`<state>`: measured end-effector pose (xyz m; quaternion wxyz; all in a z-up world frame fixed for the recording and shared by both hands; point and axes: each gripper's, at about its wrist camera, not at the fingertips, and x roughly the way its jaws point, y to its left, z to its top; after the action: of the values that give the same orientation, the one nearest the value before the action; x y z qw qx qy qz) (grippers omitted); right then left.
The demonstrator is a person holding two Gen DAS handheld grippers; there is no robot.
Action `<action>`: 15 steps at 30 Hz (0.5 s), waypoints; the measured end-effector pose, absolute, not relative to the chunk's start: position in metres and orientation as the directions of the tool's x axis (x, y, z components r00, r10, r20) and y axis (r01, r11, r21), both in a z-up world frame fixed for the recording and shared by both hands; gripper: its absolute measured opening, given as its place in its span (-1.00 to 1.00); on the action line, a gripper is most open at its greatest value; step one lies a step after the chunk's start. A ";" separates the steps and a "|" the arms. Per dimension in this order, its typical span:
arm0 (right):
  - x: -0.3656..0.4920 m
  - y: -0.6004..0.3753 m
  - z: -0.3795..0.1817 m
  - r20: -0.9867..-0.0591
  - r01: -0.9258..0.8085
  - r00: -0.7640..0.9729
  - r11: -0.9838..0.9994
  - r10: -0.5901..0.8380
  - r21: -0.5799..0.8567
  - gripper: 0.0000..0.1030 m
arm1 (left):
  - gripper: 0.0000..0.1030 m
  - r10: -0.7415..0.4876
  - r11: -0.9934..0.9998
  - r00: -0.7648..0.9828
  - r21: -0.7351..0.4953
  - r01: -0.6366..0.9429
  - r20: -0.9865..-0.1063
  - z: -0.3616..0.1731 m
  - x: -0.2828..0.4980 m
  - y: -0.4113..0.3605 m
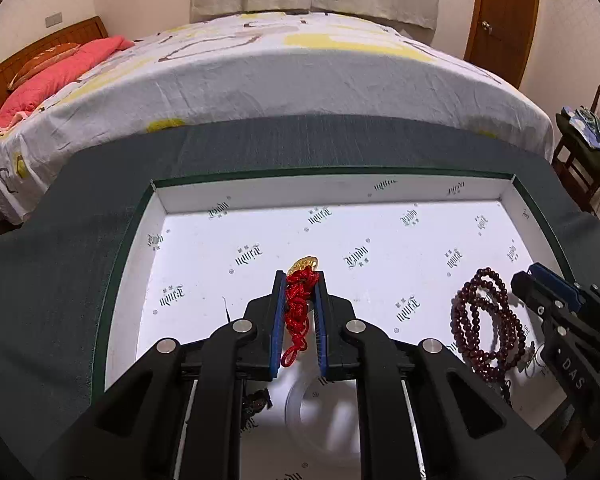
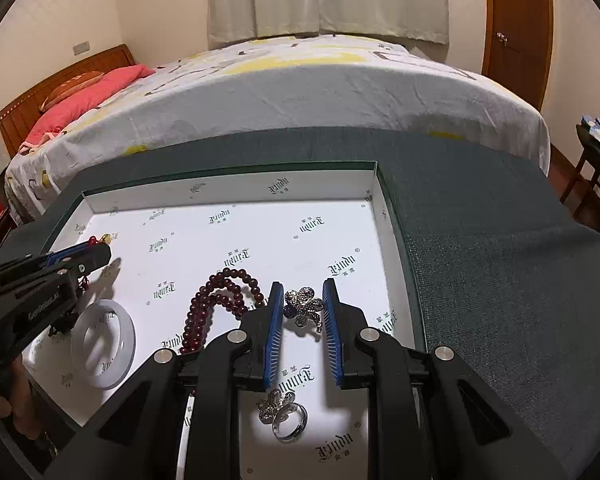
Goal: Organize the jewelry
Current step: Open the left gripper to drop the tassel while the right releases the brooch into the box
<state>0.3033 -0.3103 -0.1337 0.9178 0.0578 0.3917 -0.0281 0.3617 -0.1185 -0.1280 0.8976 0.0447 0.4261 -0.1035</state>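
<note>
My left gripper [image 1: 299, 276] is shut on a red cord necklace [image 1: 298, 308] with a gold pendant [image 1: 303, 263], held over the white-lined box [image 1: 260, 188]. It shows at the left of the right wrist view [image 2: 96, 250]. My right gripper [image 2: 299, 286] is open, its blue pads on either side of a silver flower brooch [image 2: 305, 306] that lies on the box floor. It shows at the right of the left wrist view [image 1: 528, 276]. A dark red bead strand [image 2: 220, 300] lies left of the brooch and also shows in the left wrist view [image 1: 486, 320]. A white bangle [image 2: 103, 343] and a silver flower ring [image 2: 284, 414] lie nearer.
The box [image 2: 228, 182] sits on a dark green cloth [image 2: 500, 280] in front of a bed [image 2: 300, 92]. A small dark ornament [image 1: 256, 400] lies under my left gripper. A chair with clothes [image 1: 588, 140] stands at the right.
</note>
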 end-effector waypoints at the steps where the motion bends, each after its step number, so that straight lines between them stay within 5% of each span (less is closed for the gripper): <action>1: 0.305 -0.310 -0.134 -0.725 0.097 0.689 0.992 -0.007 0.083 -0.59 | -0.73 -0.148 0.975 0.612 -0.009 0.224 -0.777 -0.128 0.362 -0.118; 5: 0.309 -0.309 -0.135 -0.732 0.087 0.681 0.993 0.003 0.084 -0.59 | -0.64 -0.148 0.976 0.611 -0.017 0.215 -0.778 -0.128 0.362 -0.117; 15: 0.310 -0.310 -0.137 -0.726 0.080 0.688 0.992 0.013 0.094 -0.56 | -0.02 -0.162 0.976 0.641 -0.028 0.215 -0.750 -0.122 0.356 -0.115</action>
<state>0.3102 -0.3095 -0.1366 0.9168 0.0592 0.3945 -0.0183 0.3563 -0.1153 -0.1216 0.9052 0.0321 0.4107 -0.1043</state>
